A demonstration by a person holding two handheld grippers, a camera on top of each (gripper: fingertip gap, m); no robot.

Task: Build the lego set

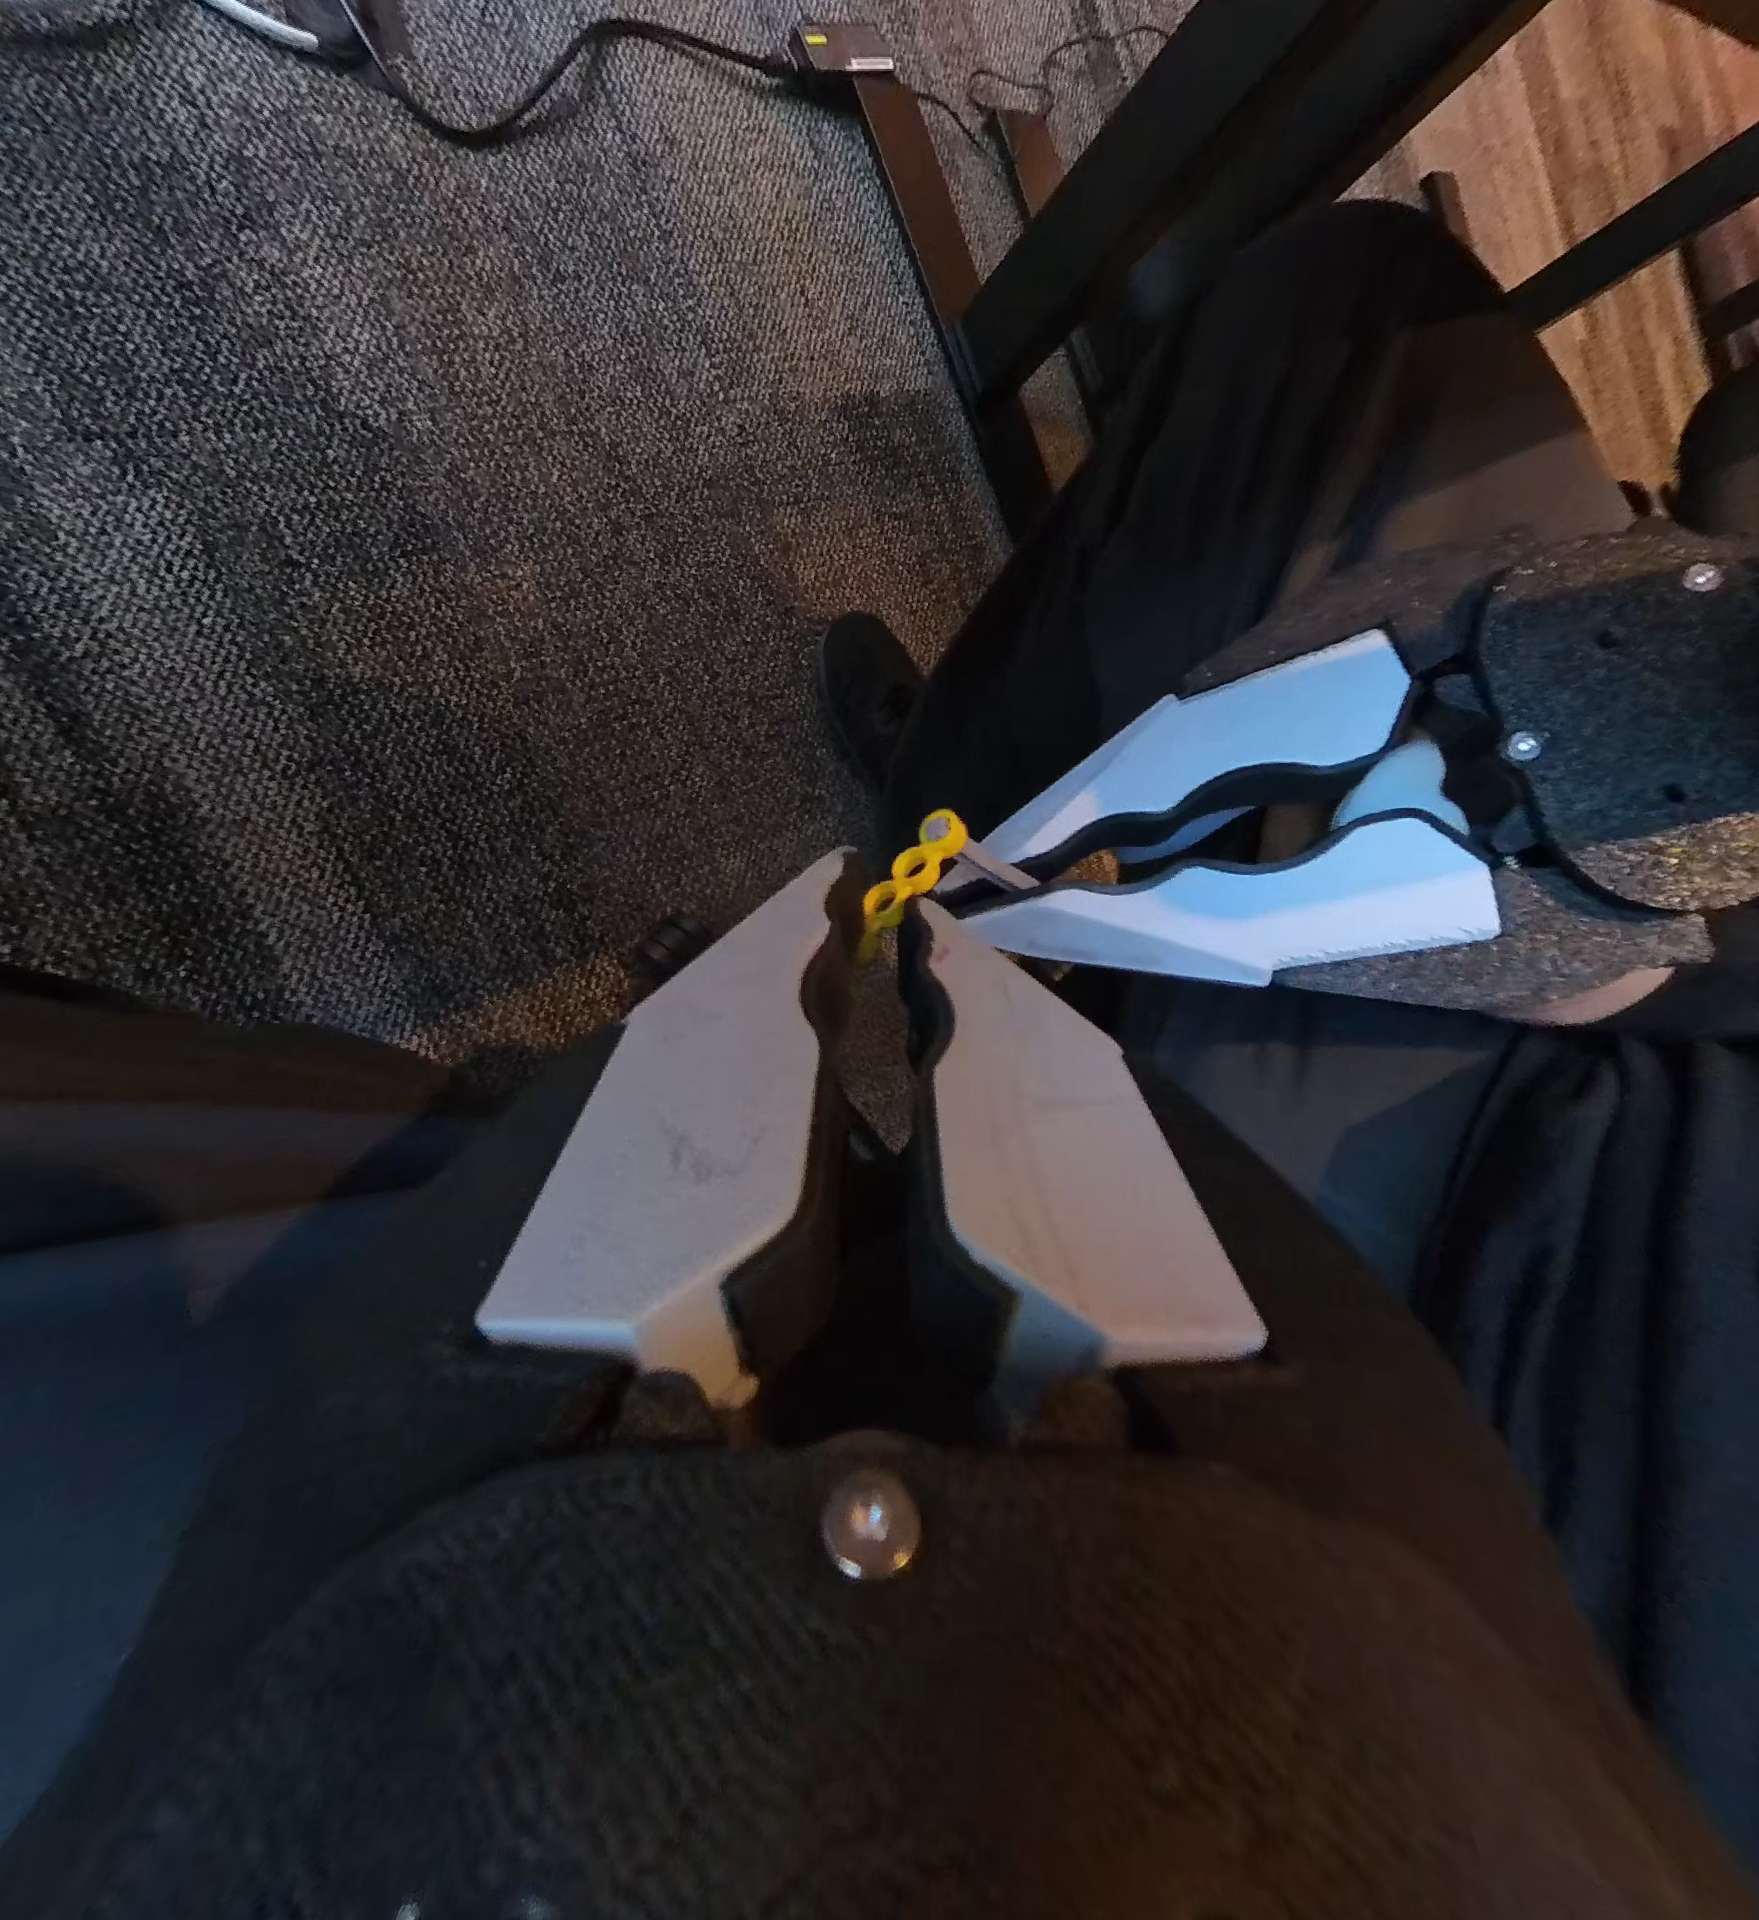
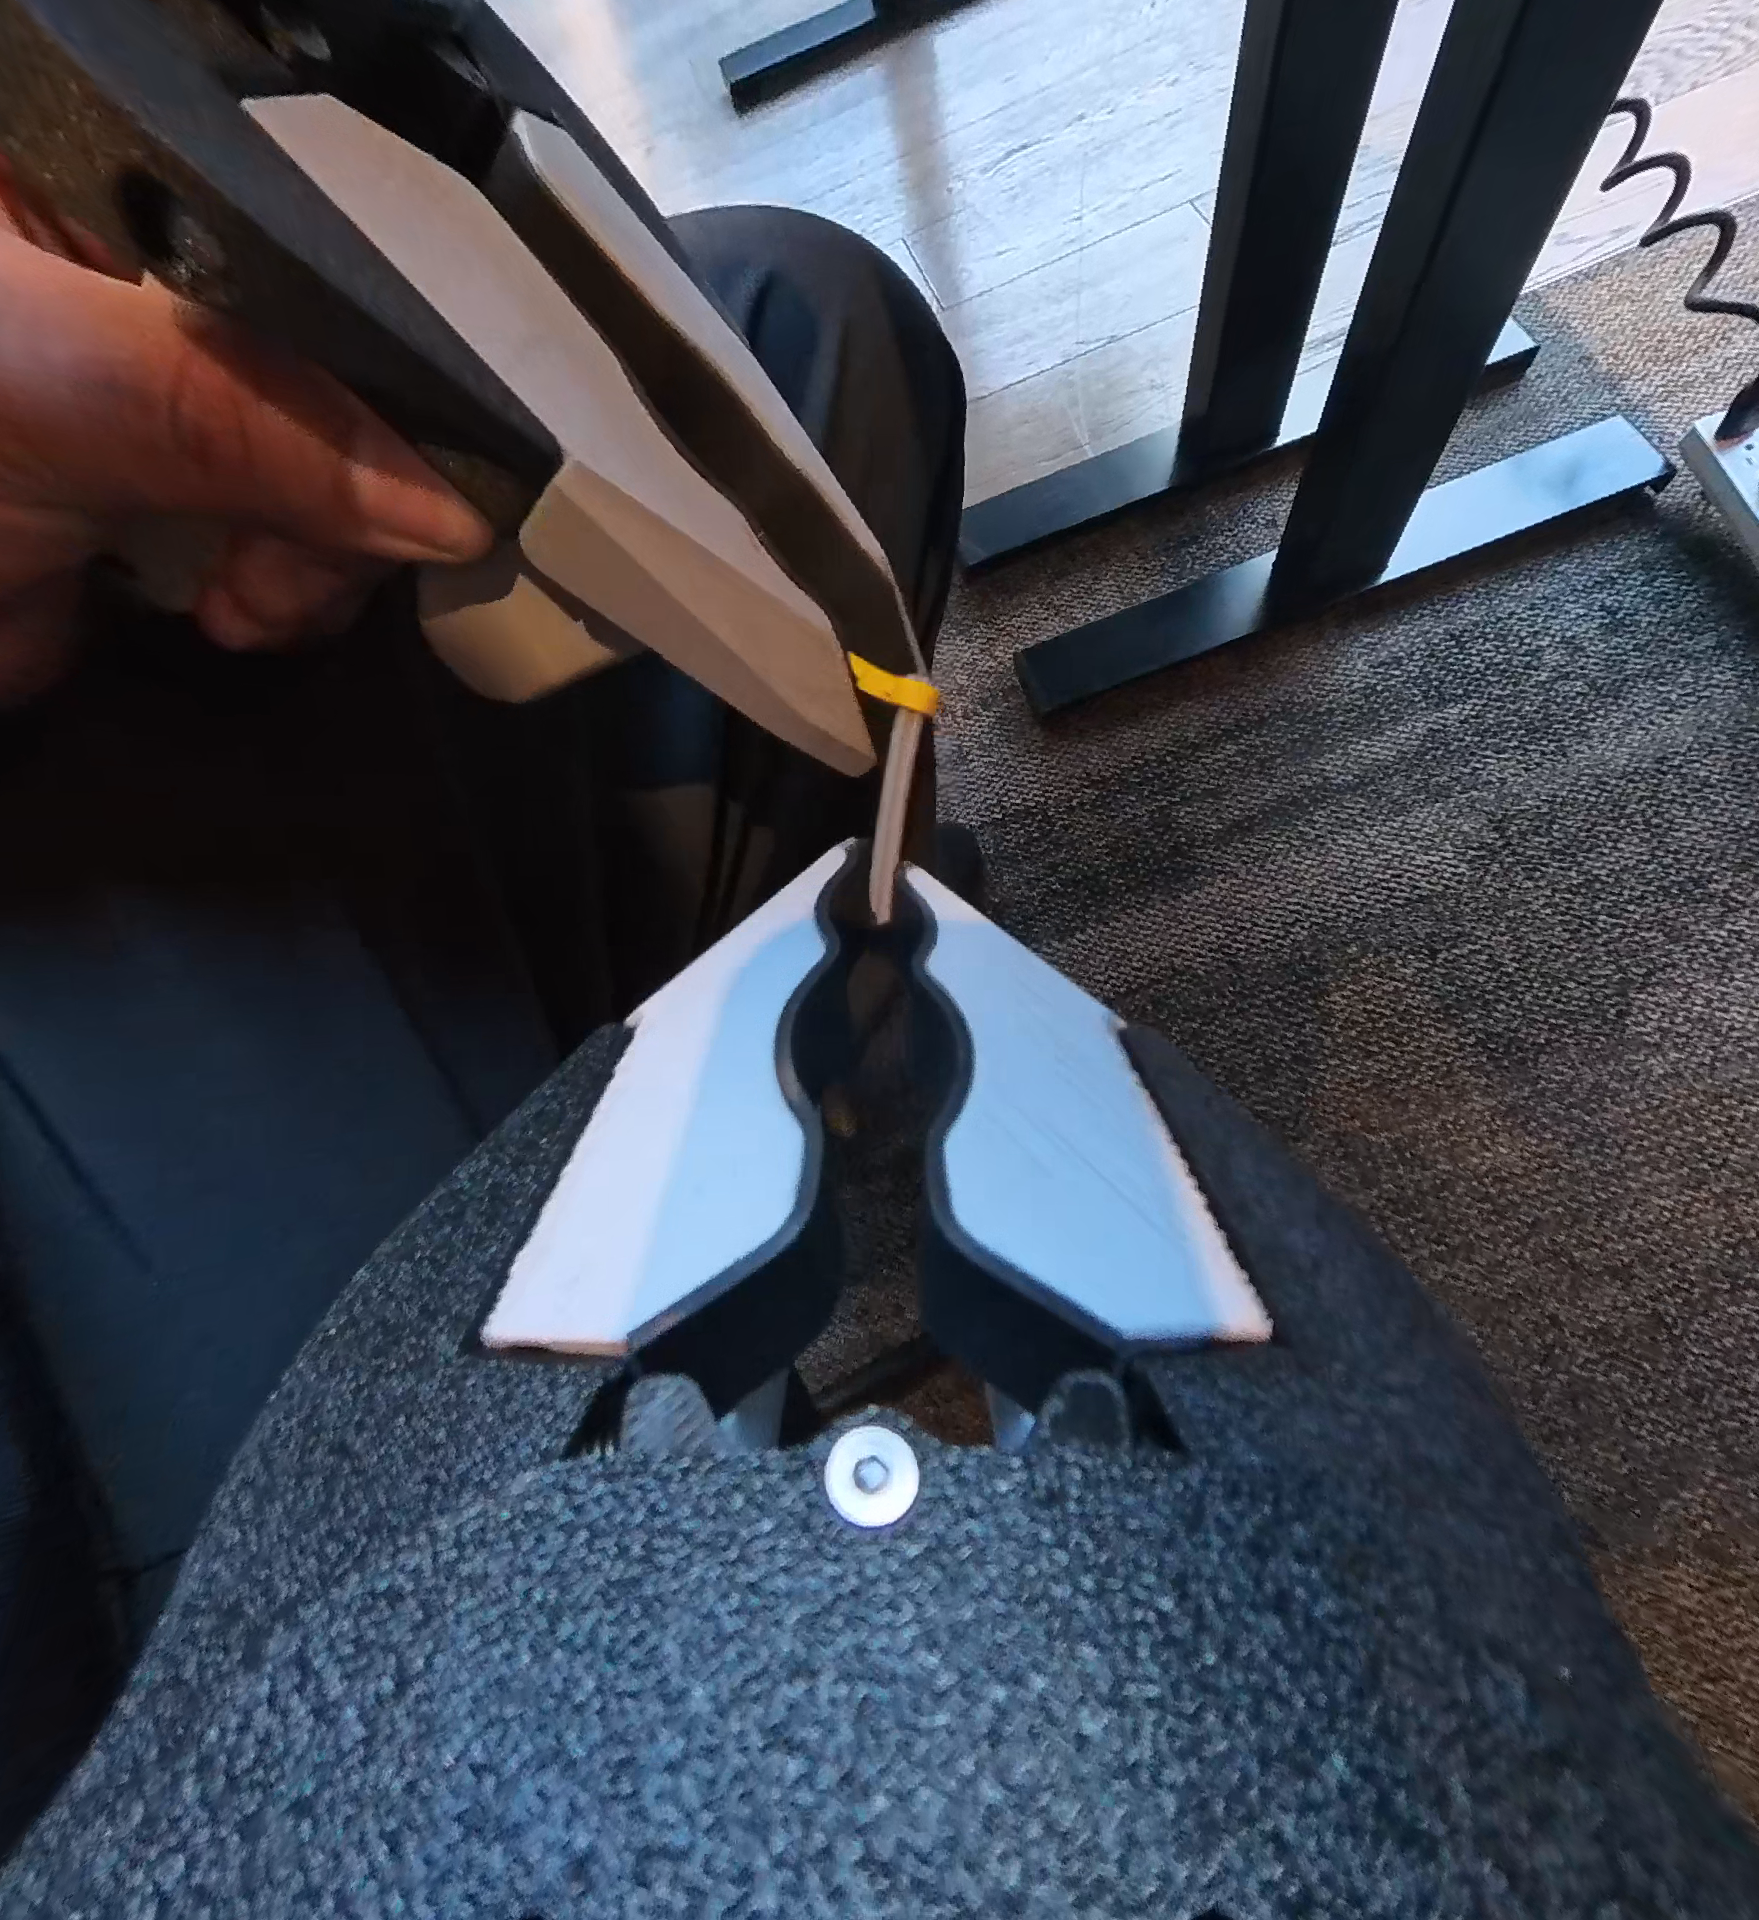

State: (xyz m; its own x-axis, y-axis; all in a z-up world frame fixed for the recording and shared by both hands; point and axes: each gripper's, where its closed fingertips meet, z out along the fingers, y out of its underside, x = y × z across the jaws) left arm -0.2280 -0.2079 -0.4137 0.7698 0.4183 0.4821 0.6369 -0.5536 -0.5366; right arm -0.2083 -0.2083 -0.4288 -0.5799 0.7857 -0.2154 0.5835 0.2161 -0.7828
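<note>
The left gripper (image 1: 880, 914) pinches a yellow holed strip (image 1: 911, 871) while the right gripper (image 2: 880, 883) clamps a thin white rod (image 2: 896, 821) threaded through it, tips nearly touching above the carpet (image 1: 387, 520).

The left white two-finger gripper (image 1: 880, 909) and the right white two-finger gripper (image 2: 880, 883) meet tip to tip, both pinched nearly closed. A bare hand (image 2: 137, 457) grips the left one's handle.

no legible writing in either view, a small black box (image 1: 844, 50) on the grey speckled carpet (image 1: 387, 468) bears a yellow label, too small to read
</note>
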